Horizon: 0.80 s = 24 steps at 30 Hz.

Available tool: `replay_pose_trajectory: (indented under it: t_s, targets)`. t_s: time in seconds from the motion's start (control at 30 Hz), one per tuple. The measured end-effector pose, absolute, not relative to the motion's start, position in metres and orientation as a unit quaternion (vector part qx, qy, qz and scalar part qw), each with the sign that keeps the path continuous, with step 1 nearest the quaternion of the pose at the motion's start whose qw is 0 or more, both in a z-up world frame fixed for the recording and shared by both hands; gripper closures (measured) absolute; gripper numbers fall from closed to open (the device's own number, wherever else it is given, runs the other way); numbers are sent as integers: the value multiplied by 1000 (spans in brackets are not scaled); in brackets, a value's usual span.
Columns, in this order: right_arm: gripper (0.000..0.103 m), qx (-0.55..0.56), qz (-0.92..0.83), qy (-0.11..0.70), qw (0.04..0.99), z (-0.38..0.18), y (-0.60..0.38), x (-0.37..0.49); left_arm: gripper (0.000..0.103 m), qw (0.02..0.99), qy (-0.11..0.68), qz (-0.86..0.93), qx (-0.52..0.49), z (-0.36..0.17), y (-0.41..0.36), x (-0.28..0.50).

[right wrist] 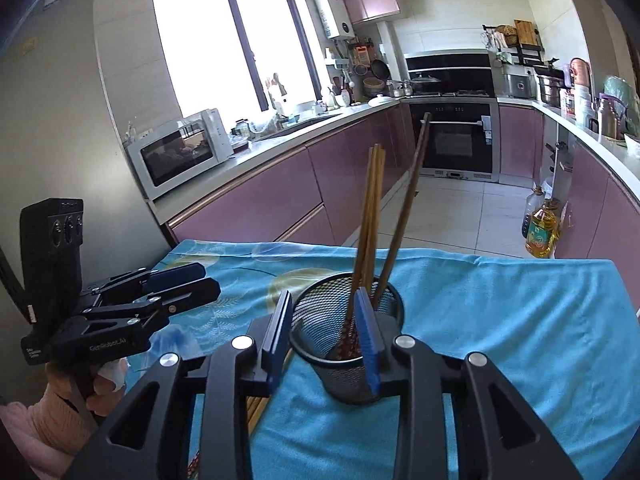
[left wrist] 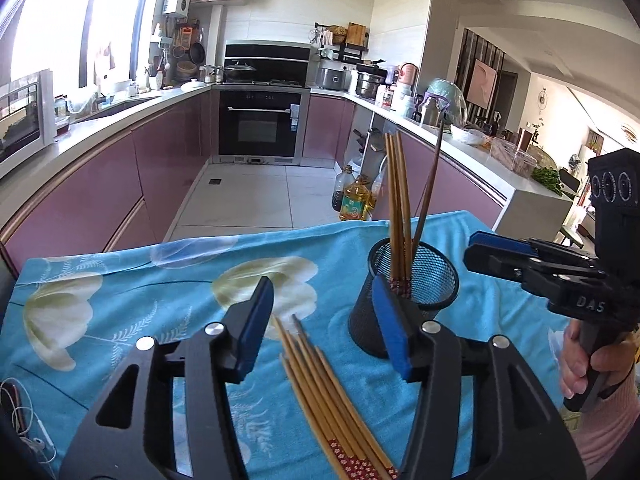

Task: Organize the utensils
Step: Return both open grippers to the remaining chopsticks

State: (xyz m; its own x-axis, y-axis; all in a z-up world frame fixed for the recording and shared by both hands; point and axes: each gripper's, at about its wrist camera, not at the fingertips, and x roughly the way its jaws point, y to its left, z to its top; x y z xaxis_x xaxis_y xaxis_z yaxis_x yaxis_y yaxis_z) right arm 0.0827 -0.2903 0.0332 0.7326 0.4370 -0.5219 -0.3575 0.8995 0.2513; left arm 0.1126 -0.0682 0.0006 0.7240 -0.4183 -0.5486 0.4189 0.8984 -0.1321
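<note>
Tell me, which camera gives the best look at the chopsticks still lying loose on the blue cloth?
The left wrist view. There the loose chopsticks lie fanned out in full on the blue cloth, between that gripper's fingers, beside the mesh cup. The right wrist view shows only a short sliver of them, mostly hidden behind its own gripper.

A home kitchen, plainly lived in. Mauve cabinets (right wrist: 256, 200) run in a U under a pale counter (left wrist: 100, 128), with a built-in oven (left wrist: 260, 124) and range hood (left wrist: 267, 60) at the far end. A microwave (right wrist: 180, 156) sits by the big window (right wrist: 224, 44), pots (left wrist: 368, 84) crowd one side, and oil bottles (left wrist: 354, 200) stand on the tiled floor.
</note>
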Motion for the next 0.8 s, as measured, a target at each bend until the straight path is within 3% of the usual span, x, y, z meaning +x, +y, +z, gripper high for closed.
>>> replay_pose_trajectory:
  t_s: [0.07,0.5,0.8]
  targets:
    - [61,54,232,301,923,30,-279,73,45,931,298,-212,7,-5,-59,105]
    - [59,20,238,430,871,-58,-219,68,45,901,392,-182,25,-78,-37,81]
    - [59,-1,219,438,872,-68,-213,62,45,891,413,-186,19,-97,-37,74]
